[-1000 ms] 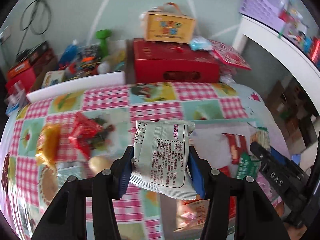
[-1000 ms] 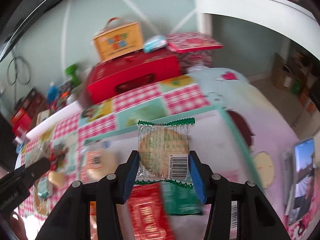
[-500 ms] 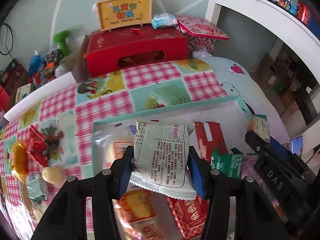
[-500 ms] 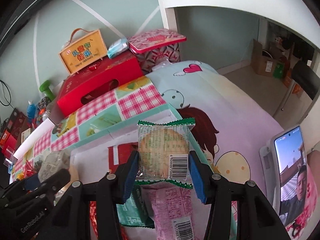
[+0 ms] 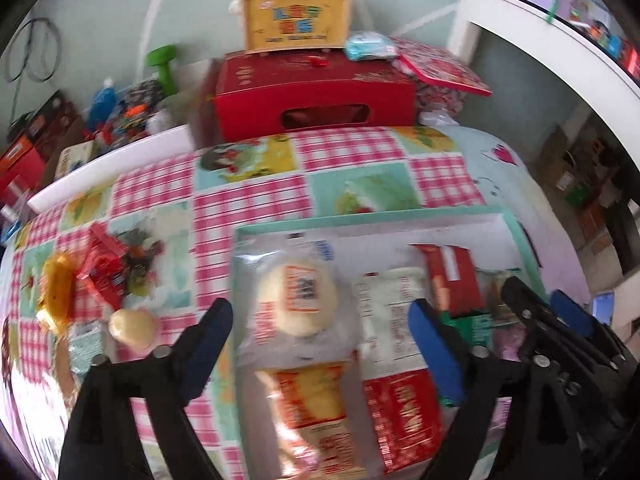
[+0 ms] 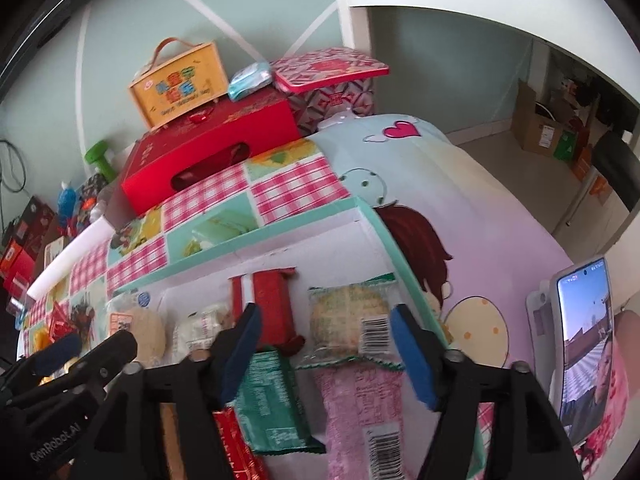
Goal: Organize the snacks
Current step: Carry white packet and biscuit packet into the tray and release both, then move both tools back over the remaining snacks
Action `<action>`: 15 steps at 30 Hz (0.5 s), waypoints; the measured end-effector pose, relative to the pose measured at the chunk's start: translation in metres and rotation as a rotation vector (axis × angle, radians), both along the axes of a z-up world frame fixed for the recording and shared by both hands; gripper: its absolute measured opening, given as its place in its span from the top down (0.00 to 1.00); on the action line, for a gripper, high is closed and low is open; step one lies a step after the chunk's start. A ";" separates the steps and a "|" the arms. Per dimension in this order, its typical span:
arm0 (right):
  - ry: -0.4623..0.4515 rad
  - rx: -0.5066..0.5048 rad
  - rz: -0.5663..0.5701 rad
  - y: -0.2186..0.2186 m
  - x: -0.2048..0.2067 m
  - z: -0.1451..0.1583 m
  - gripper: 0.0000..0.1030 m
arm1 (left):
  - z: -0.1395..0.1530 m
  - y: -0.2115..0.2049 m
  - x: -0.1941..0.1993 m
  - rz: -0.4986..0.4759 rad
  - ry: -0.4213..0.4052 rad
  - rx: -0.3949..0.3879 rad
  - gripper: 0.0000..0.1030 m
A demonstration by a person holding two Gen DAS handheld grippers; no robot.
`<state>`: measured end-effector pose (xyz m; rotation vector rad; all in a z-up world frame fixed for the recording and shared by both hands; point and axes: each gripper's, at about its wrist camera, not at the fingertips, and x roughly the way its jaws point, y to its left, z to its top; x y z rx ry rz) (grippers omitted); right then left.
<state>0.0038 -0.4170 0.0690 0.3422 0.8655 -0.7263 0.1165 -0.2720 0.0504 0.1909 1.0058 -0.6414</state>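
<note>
A teal-rimmed white tray point(image 5: 360, 218) lies on the checked cloth and holds several snack packets. My left gripper point(image 5: 324, 340) hangs over it with its jaws opening. The white printed packet point(image 5: 394, 320) lies in the tray just inside the right finger, no pad pressing it, beside a round bun packet point(image 5: 296, 304). My right gripper point(image 6: 326, 352) is over the tray's right end point(image 6: 260, 240), jaws also opening. The round cookie packet point(image 6: 348, 324) lies free on the tray floor between its fingers. Each gripper shows at the edge of the other's view.
Loose snacks lie on the cloth left of the tray: a red wrapper point(image 5: 104, 276), a yellow one point(image 5: 60, 292) and a pale round sweet point(image 5: 132, 326). A red box point(image 5: 316, 96) with a yellow case point(image 5: 296, 20) stands behind. A phone point(image 6: 580, 344) stands at the right.
Both grippers held their packets shut a moment ago; now both have opened and the white packet and the cookie packet have dropped into the tray. The left gripper moved over the tray.
</note>
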 end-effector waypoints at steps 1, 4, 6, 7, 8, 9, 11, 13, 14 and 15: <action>0.006 0.000 0.005 0.003 0.002 0.001 0.21 | -0.001 0.006 0.003 0.020 -0.001 0.004 0.12; 0.014 0.007 0.026 0.015 0.008 0.002 0.15 | -0.006 0.028 0.012 0.088 -0.004 0.023 0.10; 0.014 0.015 0.052 0.024 0.012 0.003 0.15 | -0.009 0.039 0.016 0.116 -0.011 0.040 0.09; 0.014 0.016 0.067 0.028 0.014 0.004 0.15 | -0.011 0.047 0.018 0.131 -0.014 0.054 0.08; 0.015 0.013 0.081 0.033 0.016 0.004 0.15 | -0.012 0.052 0.020 0.139 -0.015 0.062 0.08; 0.017 0.009 0.092 0.038 0.018 0.005 0.15 | -0.014 0.060 0.022 0.150 -0.014 0.071 0.07; 0.018 0.005 0.108 0.047 0.023 0.006 0.15 | -0.017 0.074 0.027 0.175 -0.009 0.088 0.06; 0.009 0.018 0.128 0.055 0.026 0.006 0.15 | -0.020 0.090 0.032 0.209 -0.001 0.106 0.06; 0.001 0.036 0.139 0.060 0.028 0.005 0.15 | -0.022 0.097 0.034 0.225 0.001 0.110 0.06; -0.006 0.053 0.147 0.063 0.030 0.004 0.15 | -0.024 0.105 0.036 0.245 0.003 0.118 0.06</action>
